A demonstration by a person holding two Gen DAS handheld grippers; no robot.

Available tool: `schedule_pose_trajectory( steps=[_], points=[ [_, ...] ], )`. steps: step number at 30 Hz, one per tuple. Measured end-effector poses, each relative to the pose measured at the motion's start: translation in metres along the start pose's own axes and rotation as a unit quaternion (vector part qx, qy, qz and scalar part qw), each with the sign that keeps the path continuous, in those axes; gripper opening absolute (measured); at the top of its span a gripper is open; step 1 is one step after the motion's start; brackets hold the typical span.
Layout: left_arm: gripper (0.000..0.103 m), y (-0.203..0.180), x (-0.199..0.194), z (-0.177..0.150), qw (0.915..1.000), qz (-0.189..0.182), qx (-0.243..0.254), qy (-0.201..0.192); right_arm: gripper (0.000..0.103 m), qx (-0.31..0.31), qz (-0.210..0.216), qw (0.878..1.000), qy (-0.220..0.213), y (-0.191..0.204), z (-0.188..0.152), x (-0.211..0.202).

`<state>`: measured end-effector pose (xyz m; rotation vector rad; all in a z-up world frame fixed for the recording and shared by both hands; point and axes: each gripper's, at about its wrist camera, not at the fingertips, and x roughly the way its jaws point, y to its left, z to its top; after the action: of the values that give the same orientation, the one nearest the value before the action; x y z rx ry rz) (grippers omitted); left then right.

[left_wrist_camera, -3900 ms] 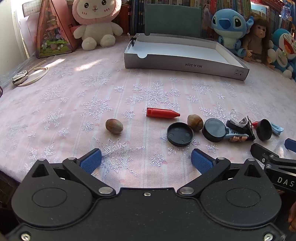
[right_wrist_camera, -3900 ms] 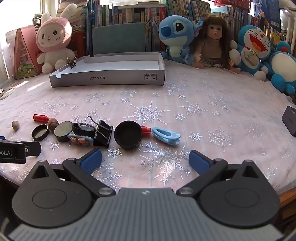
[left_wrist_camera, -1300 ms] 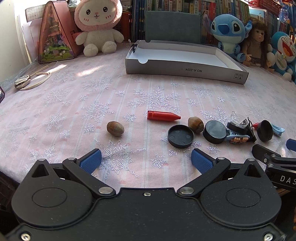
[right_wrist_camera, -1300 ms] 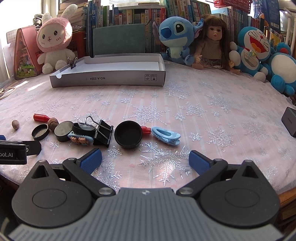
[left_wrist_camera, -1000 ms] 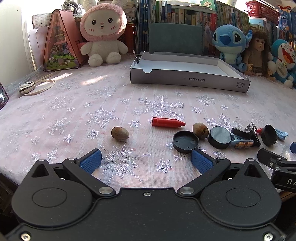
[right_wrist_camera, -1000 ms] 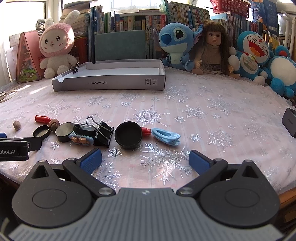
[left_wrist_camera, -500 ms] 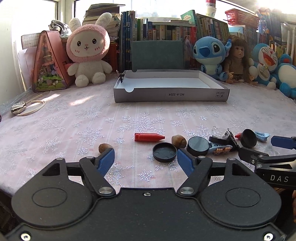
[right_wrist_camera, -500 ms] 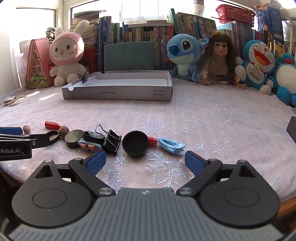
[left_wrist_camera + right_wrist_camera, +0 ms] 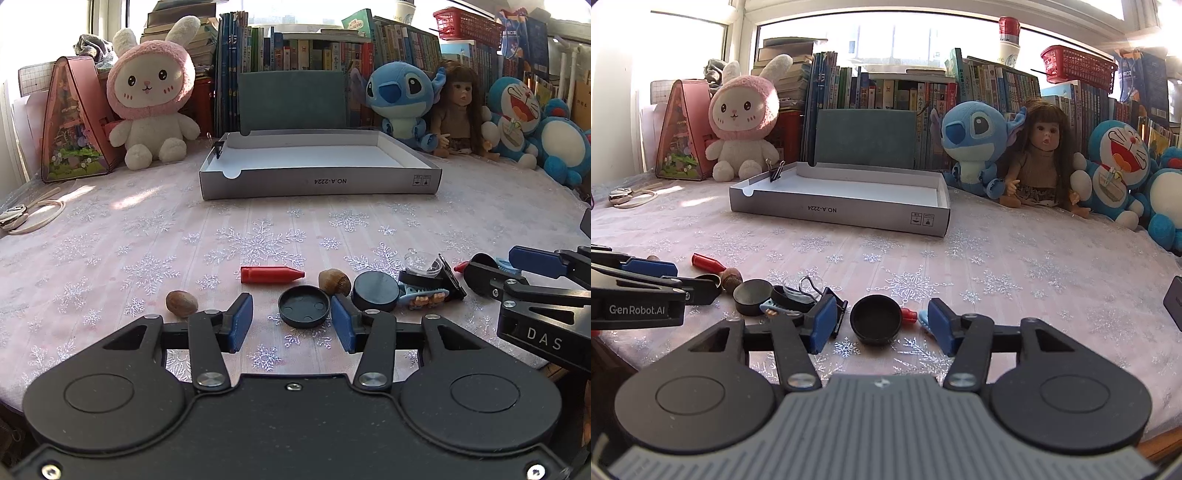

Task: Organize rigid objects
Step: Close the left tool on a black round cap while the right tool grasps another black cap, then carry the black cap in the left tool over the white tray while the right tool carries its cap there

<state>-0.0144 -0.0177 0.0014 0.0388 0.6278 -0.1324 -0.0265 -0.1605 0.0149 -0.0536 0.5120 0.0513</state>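
left gripper jaws apart, nothing in them, black lid sits right in front | right gripper also spread wide around a black cap, not touching | red crayon and nut just behind the lid | white box far behind it

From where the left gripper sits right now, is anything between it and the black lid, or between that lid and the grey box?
Nothing visible blocks the left gripper: the black lid lies just ahead of its open fingers. Toward the grey box, the red crayon lies on the cloth roughly in line; carried above it, the way looks clear.
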Motion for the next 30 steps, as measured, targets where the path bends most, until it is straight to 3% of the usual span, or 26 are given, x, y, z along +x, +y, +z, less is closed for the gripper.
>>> schedule_pose_trajectory(
  steps=[4, 6, 8, 18, 30],
  points=[
    [0.040, -0.001, 0.006, -0.001, 1.0000, -0.008, -0.002, 0.004, 0.053, 0.000, 0.004, 1.000, 0.007, 0.000, 0.000, 0.003],
    [0.031, -0.002, 0.007, -0.002, 1.0000, -0.009, 0.002, 0.000, 0.050, -0.001, 0.007, 1.000, 0.012, -0.001, -0.001, 0.005],
    [0.030, -0.004, 0.007, -0.001, 1.0000, -0.009, 0.002, -0.003, 0.039, 0.002, 0.011, 1.000, 0.019, -0.001, -0.001, 0.007],
    [0.030, 0.002, -0.008, 0.022, 0.9990, -0.043, 0.003, -0.014, 0.038, 0.035, 0.034, 0.999, 0.025, -0.007, 0.014, 0.006],
    [0.030, 0.027, 0.019, 0.077, 0.9964, -0.072, -0.045, 0.010, 0.038, 0.083, 0.057, 0.994, 0.050, -0.033, 0.054, 0.031]
  ],
)
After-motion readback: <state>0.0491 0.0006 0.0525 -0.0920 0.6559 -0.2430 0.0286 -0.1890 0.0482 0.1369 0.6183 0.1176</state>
